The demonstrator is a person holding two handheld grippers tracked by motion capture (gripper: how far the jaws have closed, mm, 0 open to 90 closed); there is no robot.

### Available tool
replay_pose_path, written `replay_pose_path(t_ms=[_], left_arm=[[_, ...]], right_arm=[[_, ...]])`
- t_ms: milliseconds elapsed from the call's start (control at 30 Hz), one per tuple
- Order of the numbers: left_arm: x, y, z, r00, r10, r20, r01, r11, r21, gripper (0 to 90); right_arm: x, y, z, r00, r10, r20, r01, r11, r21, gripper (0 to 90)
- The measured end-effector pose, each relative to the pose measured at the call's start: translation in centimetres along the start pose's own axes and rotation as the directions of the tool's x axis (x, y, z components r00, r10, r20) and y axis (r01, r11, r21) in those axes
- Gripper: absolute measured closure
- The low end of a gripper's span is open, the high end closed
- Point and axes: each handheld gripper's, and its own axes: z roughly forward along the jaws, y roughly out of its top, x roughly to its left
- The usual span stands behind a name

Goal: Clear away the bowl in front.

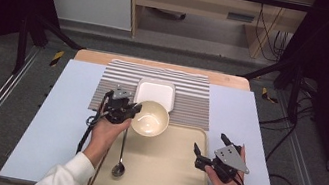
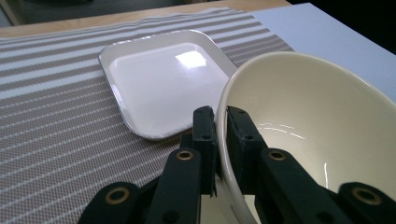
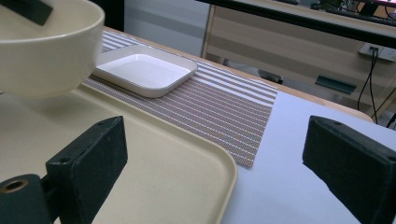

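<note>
A cream bowl (image 1: 150,118) hangs tilted over the far edge of the beige tray (image 1: 164,173), its rim (image 2: 223,122) pinched by my left gripper (image 1: 133,110). In the left gripper view the two jaws clamp either side of the bowl wall. The bowl (image 3: 44,44) shows lifted above the tray (image 3: 177,168) in the right gripper view. A white square plate (image 1: 155,93) rests on the striped placemat (image 1: 192,97) just beyond the bowl. My right gripper (image 1: 209,147) hovers open above the tray's right side, jaws wide apart with nothing between them.
A metal spoon (image 1: 120,158) lies on the tray's left part, with chopsticks (image 1: 98,170) along the tray's left edge. The light blue table cover (image 1: 246,136) spreads around the tray. Black frame posts stand at both sides beyond the table.
</note>
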Motion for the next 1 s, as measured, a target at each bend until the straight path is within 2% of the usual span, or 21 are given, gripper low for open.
replay_pose_path(t_ms=[233,400,467,667,833,1000], left_arm=[[-0.5,-2.1,-1.2,0.9994,0.002,0.034,-0.002,1.0000,0.006,82.1],[-0.5,-3.1,-2.1,0.9985,0.010,0.053,-0.011,0.9999,0.014,82.0],[-0.7,-3.5,-2.5,0.9975,0.000,0.071,-0.001,0.9999,0.017,81.9],[-1.2,-4.8,-3.1,0.9954,0.012,0.095,-0.015,0.9993,0.035,81.8],[-1.2,-5.4,-3.6,0.9942,0.017,0.106,-0.022,0.9988,0.043,81.8],[-1.6,-5.9,-3.8,0.9917,0.042,0.122,-0.049,0.9972,0.057,81.7]], right_arm=[[0.0,0.0,0.0,1.0000,0.001,0.003,-0.001,1.000,0.004,6.5],[0.0,0.0,0.0,1.0000,-0.001,0.003,0.001,1.000,0.004,6.5],[0.0,-0.1,0.0,1.0000,0.001,0.004,-0.001,1.000,0.006,6.5],[0.0,-0.1,0.0,1.0000,0.001,0.006,-0.001,1.000,0.008,6.5],[0.0,-0.1,0.0,1.0000,0.002,0.006,-0.002,1.000,0.009,7.4],[-0.1,-0.1,0.0,1.0000,0.005,0.006,-0.006,1.000,0.012,7.1]])
